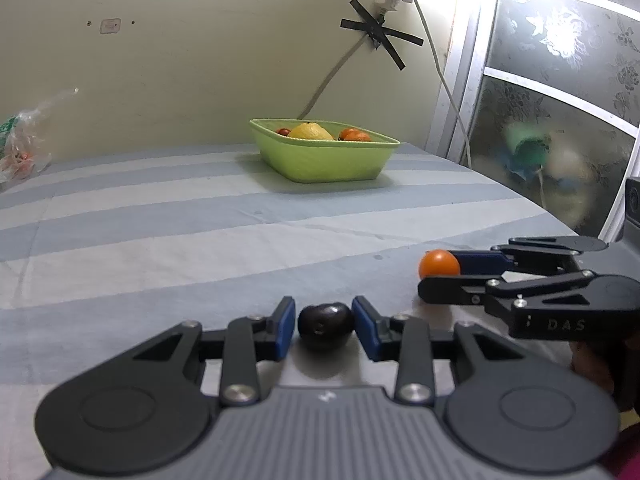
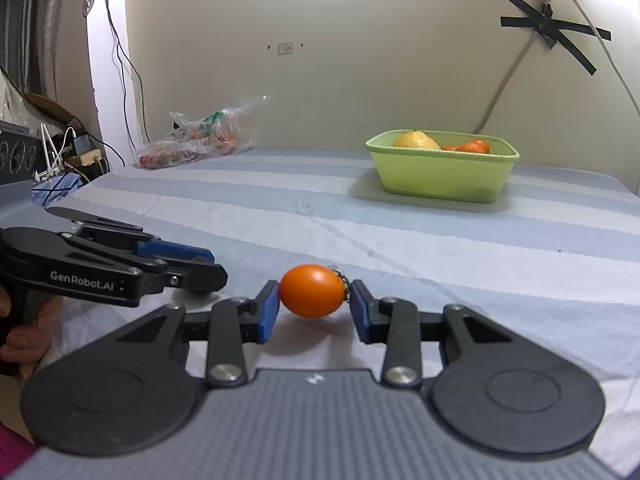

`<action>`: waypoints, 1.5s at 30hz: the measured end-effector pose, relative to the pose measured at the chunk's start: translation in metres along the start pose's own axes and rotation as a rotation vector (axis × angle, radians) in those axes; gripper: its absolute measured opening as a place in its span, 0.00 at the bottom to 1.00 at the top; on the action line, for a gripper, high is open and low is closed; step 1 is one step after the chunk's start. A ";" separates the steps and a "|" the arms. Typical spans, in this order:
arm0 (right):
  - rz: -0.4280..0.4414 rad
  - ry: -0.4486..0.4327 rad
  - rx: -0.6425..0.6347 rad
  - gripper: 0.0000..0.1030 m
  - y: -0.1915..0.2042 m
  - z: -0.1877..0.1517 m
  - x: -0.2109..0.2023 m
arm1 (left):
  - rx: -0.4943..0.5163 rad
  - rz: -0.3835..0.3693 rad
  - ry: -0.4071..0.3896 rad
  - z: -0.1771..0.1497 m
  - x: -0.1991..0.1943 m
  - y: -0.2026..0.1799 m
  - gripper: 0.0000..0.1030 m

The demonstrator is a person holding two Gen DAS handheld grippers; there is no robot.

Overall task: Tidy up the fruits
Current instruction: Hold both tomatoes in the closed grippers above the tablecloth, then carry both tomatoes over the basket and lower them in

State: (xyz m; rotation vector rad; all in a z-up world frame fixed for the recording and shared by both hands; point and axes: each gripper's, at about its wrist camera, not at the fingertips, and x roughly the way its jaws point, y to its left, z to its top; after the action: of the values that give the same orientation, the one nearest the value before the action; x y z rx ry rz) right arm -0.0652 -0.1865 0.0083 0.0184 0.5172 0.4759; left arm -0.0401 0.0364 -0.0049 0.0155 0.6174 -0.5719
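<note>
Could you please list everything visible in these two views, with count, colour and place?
Dark fruit: one, near-black, on the striped cloth between the left gripper's pads.
Orange fruit: one, orange, between the right gripper's pads.
Basket: one, light green, far side of the cloth near the wall.
Yellow fruit: one, yellow, in the basket.
Orange fruits: at least two, in the basket; a small red one beside the yellow fruit.
Plastic bag: one, clear, by the wall; contents unclear.
Striped cloth: one, blue and white, covering the surface.
Tape cross: one, black, on the wall over a cable.
Left gripper: black with blue pads, closed around the dark fruit.
Right gripper: same, gripping the orange fruit.
</note>
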 end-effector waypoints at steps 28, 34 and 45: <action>0.023 -0.010 0.003 0.40 -0.003 0.000 -0.002 | 0.039 0.023 0.015 -0.001 0.003 -0.011 0.34; 0.040 -0.009 0.013 0.40 -0.006 0.002 -0.002 | 0.052 0.020 0.017 -0.001 0.001 -0.014 0.28; -0.052 -0.070 0.087 0.40 -0.094 0.081 0.026 | 0.122 -0.051 -0.100 0.111 0.044 0.008 0.29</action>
State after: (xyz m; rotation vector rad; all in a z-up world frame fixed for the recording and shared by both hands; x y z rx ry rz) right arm 0.0342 -0.2505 0.0536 0.1043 0.4686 0.4007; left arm 0.0538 0.0005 0.0608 0.0853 0.4862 -0.6553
